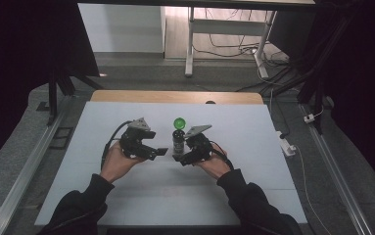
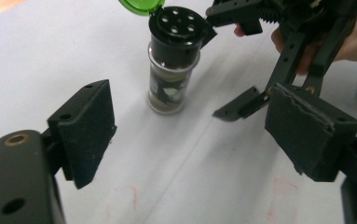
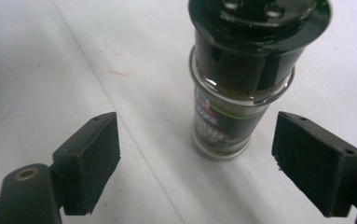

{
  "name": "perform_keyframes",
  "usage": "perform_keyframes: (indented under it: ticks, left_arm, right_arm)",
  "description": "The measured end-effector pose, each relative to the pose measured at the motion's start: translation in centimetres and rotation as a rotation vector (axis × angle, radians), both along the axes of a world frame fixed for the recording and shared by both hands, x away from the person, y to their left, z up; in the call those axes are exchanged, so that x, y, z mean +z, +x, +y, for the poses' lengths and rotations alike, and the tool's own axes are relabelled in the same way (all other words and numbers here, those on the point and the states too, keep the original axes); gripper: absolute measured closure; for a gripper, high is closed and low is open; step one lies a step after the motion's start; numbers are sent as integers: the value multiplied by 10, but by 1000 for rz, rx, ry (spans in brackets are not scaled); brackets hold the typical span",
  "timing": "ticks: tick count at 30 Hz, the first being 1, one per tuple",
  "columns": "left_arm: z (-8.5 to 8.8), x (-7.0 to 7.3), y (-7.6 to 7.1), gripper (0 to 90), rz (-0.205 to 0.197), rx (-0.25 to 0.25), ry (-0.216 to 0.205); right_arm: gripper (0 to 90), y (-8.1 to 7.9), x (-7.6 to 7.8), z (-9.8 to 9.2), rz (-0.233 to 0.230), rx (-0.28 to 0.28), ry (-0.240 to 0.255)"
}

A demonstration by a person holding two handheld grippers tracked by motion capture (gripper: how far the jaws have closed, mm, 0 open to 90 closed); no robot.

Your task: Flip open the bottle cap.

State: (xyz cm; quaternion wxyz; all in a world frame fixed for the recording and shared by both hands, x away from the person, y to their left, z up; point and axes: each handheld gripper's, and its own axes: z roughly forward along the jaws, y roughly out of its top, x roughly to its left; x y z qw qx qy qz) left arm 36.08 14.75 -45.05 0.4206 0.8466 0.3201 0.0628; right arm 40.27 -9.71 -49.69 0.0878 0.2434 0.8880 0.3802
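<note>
A small spice jar (image 1: 177,140) stands upright near the middle of a white surface (image 1: 253,186), w/ a person's two hands at the near side, each holding a claw. The jar is clear glass w/ dark seasoning inside, a black shaker top w/ holes, and a green flip lid (image 1: 179,122) hinged open and tipped back. The open lid suggests the shaker top has been exposed for sprinkling, or is about to be snapped closed.

Right claw (image 1: 181,157) sits just beside the jar on its right, jaws spread wide and released, gripping nothing. In the right gripper view the jar (image 3: 239,93) rises between the two black pads but toward the right one, not touching either; likely lined up to clamp the glass body below the cap.

Left claw (image 1: 159,152) hovers near the jar's left, also spread open and empty. From the left gripper view the jar (image 2: 172,60) stands ahead of the pads, slightly apart, w/ the right claw (image 2: 241,65) flanking it from the far side. Probably waiting to work the lid once the jar is steadied.
</note>
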Motion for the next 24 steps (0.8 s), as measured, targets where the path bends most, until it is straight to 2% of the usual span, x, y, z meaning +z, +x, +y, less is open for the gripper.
perform_keyframes:
  ticks: [6,11,16,19,24]
  left_arm:
    - [11,0,-13,113,21,13,-15]
    - [19,1,-27,70,28,24,-9]
    - [29,2,-41,32,38,28,-34]
    - [35,3,-50,12,34,40,-51]
    - [47,2,-64,0,32,61,-86]
  right_arm:
    - [105,-8,9,-8,30,-9,37]
    - [41,-16,15,-12,56,-6,37]
    - [11,-27,19,-20,73,-11,45]
    - [0,-35,21,-27,78,-19,52]
    - [0,-47,27,-39,60,-24,65]
